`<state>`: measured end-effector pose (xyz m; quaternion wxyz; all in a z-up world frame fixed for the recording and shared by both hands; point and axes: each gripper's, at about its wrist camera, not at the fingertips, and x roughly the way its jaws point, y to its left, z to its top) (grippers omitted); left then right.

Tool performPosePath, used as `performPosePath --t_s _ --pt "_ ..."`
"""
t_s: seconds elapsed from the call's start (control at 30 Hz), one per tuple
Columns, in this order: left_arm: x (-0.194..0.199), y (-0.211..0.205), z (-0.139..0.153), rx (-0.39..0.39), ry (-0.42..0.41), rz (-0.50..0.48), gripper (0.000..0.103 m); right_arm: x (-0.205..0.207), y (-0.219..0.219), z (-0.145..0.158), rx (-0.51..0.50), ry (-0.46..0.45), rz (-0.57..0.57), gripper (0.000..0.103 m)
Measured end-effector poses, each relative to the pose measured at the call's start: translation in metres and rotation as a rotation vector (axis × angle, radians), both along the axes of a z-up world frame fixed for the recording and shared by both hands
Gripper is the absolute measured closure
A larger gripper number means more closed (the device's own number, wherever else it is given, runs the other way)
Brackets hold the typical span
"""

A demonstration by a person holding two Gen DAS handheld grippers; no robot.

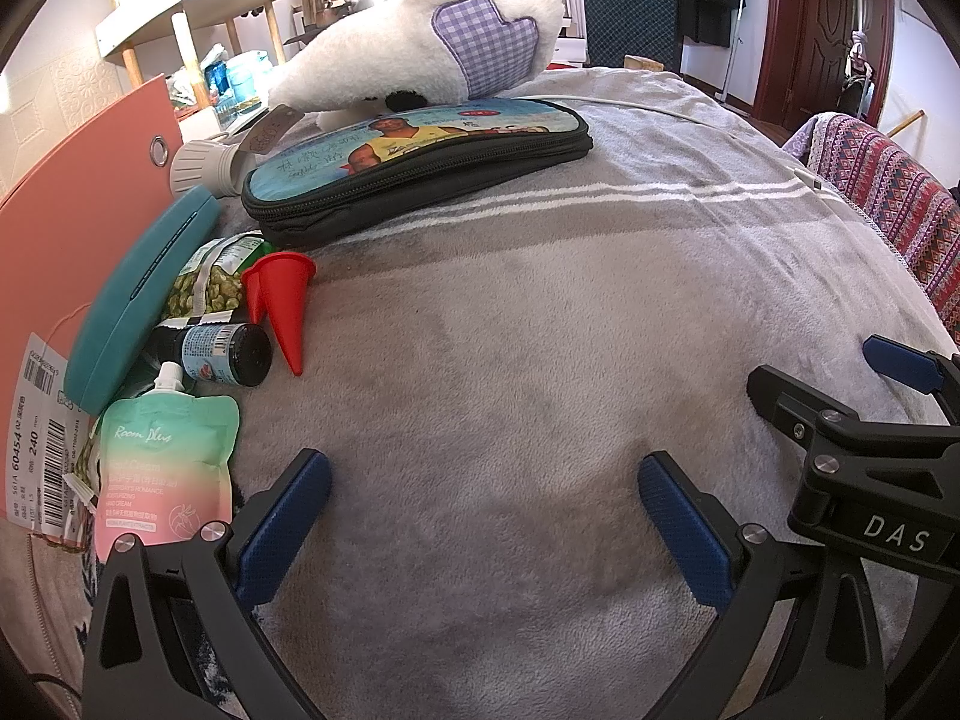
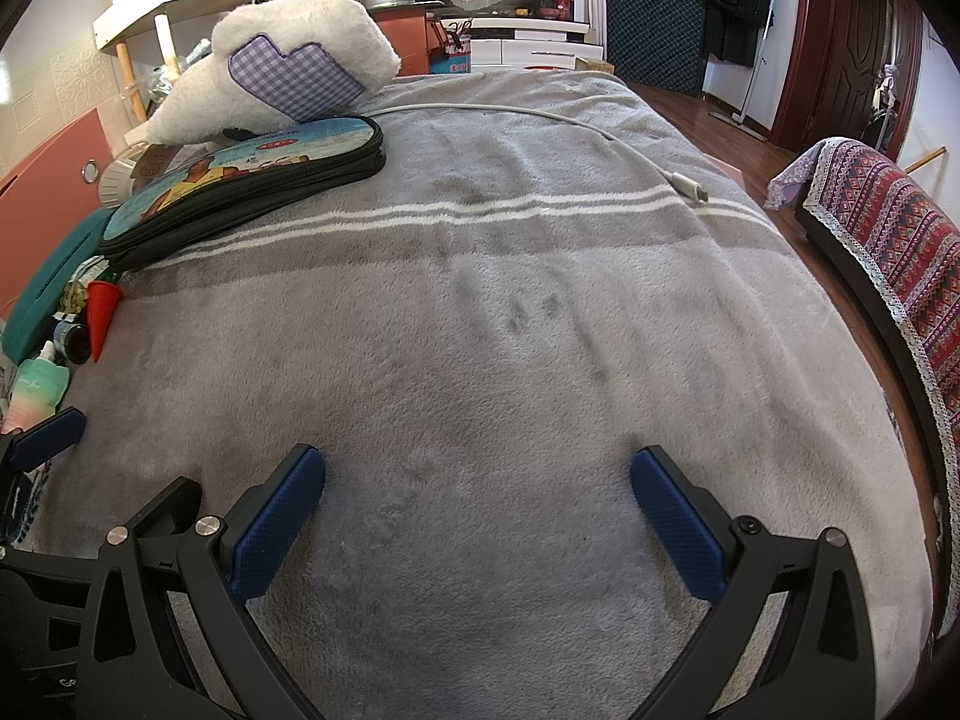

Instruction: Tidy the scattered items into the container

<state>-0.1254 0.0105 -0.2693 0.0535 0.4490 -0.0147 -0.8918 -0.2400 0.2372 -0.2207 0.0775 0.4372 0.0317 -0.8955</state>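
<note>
Both tongs stand wide and hold nothing — the left gripper (image 1: 483, 516) and right gripper (image 2: 477, 510) hover over bare grey blanket (image 1: 540, 330). Ahead-left, near the left one, lie a red cone (image 1: 282, 300), dark bottle (image 1: 225, 354), green pouch (image 1: 165, 468) and teal case (image 1: 138, 300) — half-hiding a snack packet (image 1: 210, 282). The pink box (image 1: 66, 222) is cut off; its contents can't be seen.

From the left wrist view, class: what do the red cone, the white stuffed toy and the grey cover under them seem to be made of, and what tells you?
Red cone: probably moulded plastic; smooth, even colour, slight sheen, a rigid rim.
White stuffed toy: fluffy plush, with a woven-looking purple checked patch.
Grey cover: soft fleece-like fabric; matte, with a short nap that shows brushed marks.
</note>
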Motion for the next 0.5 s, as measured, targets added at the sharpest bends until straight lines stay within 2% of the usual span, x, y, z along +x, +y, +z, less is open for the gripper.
performPosePath --t_s 0.5 --pt "0.0001 -0.0001 0.0001 0.0 0.0 0.001 0.0 0.0002 -0.0006 0.0004 0.0 0.0 0.003 0.0"
